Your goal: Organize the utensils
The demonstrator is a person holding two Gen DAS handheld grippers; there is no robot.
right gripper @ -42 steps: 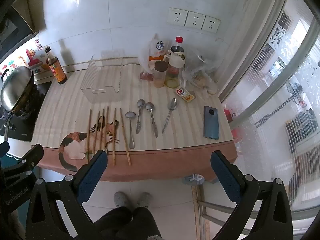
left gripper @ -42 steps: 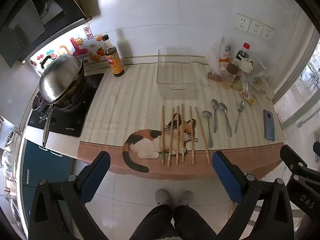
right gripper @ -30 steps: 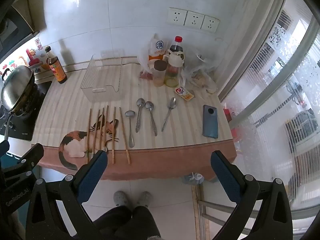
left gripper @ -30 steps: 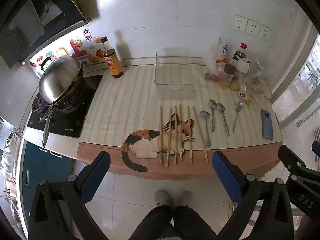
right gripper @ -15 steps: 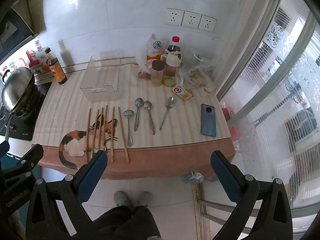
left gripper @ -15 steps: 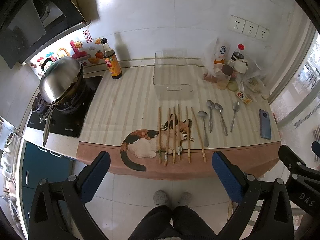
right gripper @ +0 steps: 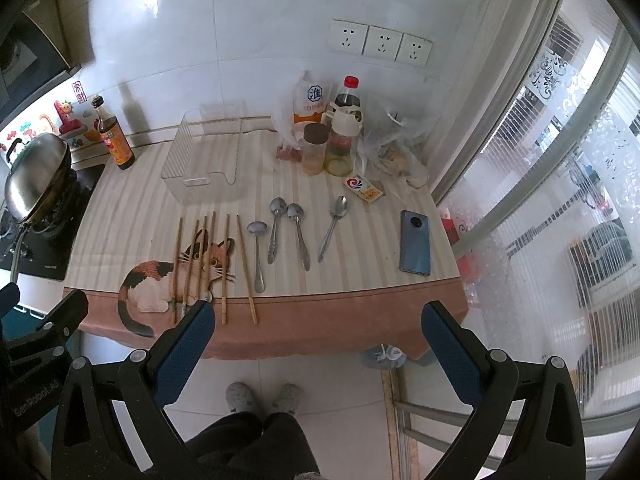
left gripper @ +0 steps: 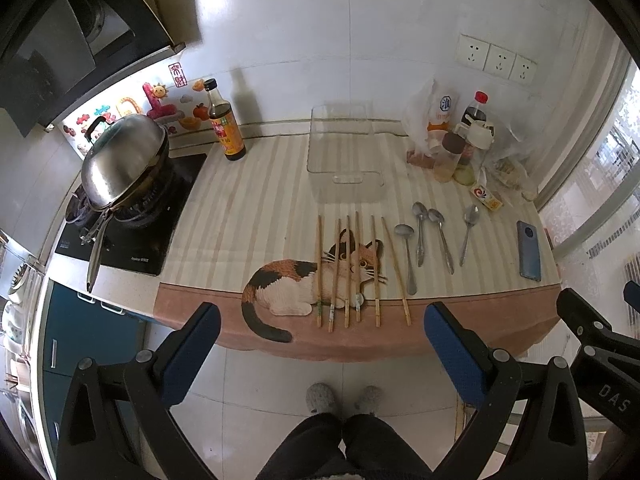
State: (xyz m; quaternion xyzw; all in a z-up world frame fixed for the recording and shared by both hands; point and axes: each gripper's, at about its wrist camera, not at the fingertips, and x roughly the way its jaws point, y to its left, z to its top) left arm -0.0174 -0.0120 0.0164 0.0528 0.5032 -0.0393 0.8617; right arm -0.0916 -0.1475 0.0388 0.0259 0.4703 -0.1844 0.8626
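Left wrist view shows the left claw point(left gripper: 320, 346) wide apart and holding nothing, up above the floor in front of the desk point(left gripper: 248, 216). 6 chopsticks point(left gripper: 358, 270) lie side by side across a cat picture. 4 spoons point(left gripper: 436, 240) lie just beside them. A clear box point(left gripper: 344, 152) sits behind. The right claw point(right gripper: 318, 342) is wide apart and holding nothing too.
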